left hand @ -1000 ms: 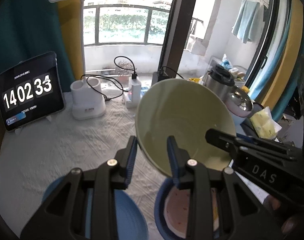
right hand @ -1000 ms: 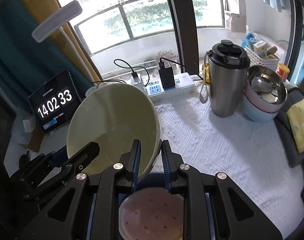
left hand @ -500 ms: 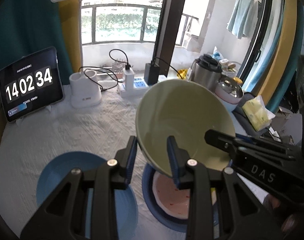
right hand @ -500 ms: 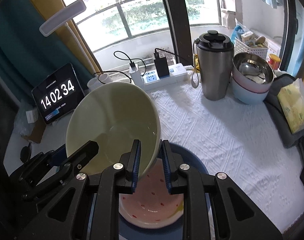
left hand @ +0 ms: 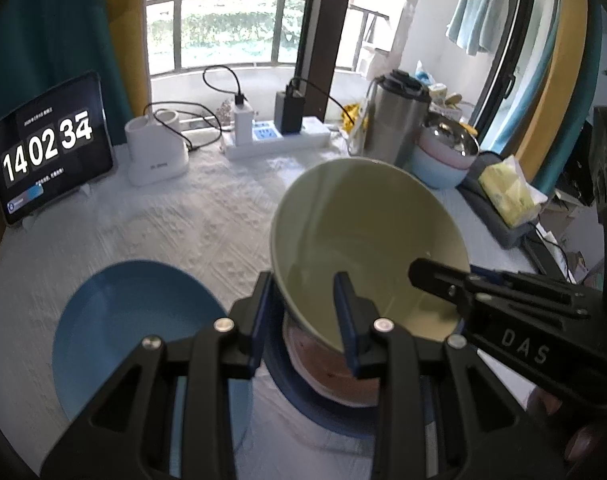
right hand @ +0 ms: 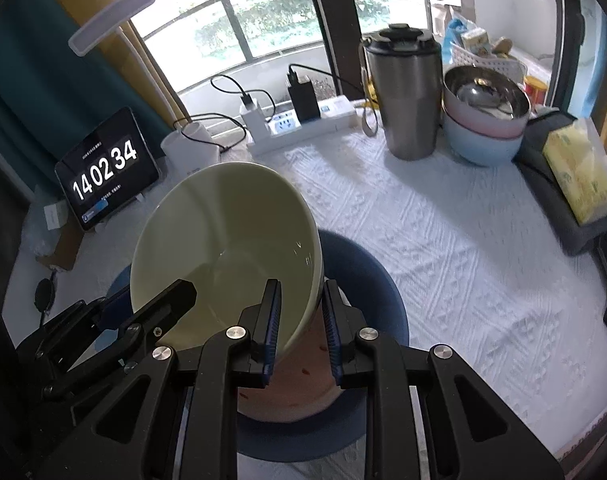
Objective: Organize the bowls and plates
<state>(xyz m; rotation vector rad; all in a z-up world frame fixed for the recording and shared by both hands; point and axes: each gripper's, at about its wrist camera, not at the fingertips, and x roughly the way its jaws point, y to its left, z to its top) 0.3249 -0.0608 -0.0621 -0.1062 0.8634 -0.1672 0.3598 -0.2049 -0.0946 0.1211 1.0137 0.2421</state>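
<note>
Right wrist view: both tongs, right tongs [right hand: 300, 318] and left tongs [left hand: 303, 312], pinch opposite rims of the tilted green bowl [right hand: 227, 252], directly above the speckled pink bowl [right hand: 303, 384] on its dark blue plate [right hand: 377, 280].

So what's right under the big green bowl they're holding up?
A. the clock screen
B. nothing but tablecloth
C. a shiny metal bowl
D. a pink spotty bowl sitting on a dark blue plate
D: in the right wrist view the green bowl hangs tilted over the pink spotted bowl, which sits on a dark blue plate.
</note>
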